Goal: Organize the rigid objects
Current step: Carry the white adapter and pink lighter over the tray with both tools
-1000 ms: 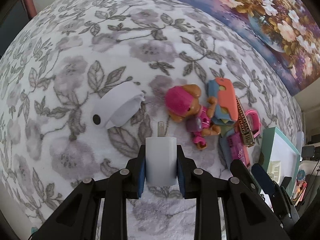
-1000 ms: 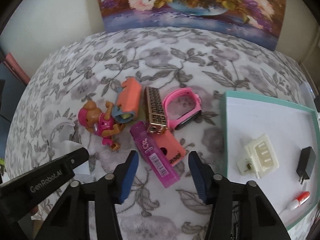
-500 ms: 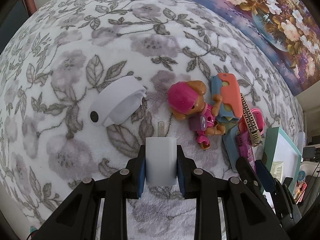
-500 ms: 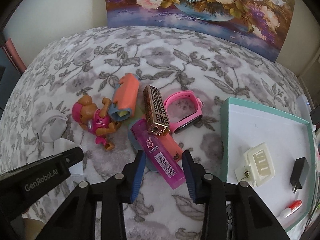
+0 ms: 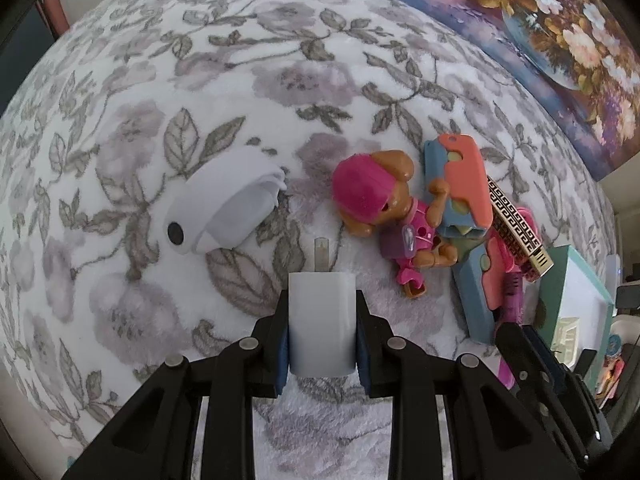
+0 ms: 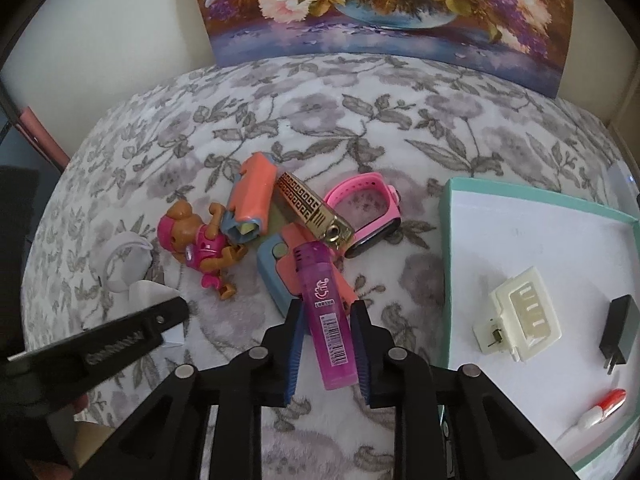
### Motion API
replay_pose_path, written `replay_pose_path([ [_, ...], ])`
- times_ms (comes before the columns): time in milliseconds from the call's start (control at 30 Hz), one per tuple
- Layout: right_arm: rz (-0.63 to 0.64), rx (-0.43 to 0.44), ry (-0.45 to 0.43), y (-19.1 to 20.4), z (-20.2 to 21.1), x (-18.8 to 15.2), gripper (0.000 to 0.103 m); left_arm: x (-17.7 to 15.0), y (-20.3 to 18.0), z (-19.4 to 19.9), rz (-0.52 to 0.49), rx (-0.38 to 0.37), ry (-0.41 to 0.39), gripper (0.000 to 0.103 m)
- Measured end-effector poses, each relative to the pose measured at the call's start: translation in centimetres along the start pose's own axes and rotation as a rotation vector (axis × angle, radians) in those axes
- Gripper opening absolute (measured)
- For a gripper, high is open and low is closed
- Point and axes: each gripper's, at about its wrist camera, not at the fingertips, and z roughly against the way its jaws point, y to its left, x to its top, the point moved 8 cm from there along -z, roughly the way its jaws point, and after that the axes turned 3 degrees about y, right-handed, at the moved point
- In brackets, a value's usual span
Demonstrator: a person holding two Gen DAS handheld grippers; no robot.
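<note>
1. My left gripper (image 5: 322, 330) clamps the white charger (image 5: 322, 320), bottom centre of its frame.
2. My right gripper (image 6: 326, 354) pinches the purple lighter (image 6: 328, 316), low centre.
3. A grey floral blanket (image 6: 360, 120) covers the surface; a teal-rimmed tray (image 6: 532, 196) lies at the right.
4. A flower painting (image 6: 380, 4) leans along the top.

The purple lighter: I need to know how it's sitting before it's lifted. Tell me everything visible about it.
The purple lighter is a slim translucent plastic stick with a slotted top, printed logo and barcode label. It lies lengthwise between the right gripper fingers, which flank it closely. Its top overlaps the orange-and-blue case, near the gold lighter.
</note>
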Motion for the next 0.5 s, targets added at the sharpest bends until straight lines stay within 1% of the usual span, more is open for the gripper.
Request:
replay_pose_path([
  [100,-0.021,0.017,0.004,-0.2,0.2,-0.2,0.023,0.1,-0.3,0.0,-0.005,0.003,-0.004,0.028],
  [233,-0.044,0.029,0.000,-0.8,0.6,-0.1,0.022,0.3,-0.6,0.6,0.013,-0.030,-0.013,0.028],
  [500,-0.079,0.069,-0.030,-1.1,2.3,0.6,0.020,1.5,-1.4,4.6,0.009,-0.063,-0.114,0.028],
])
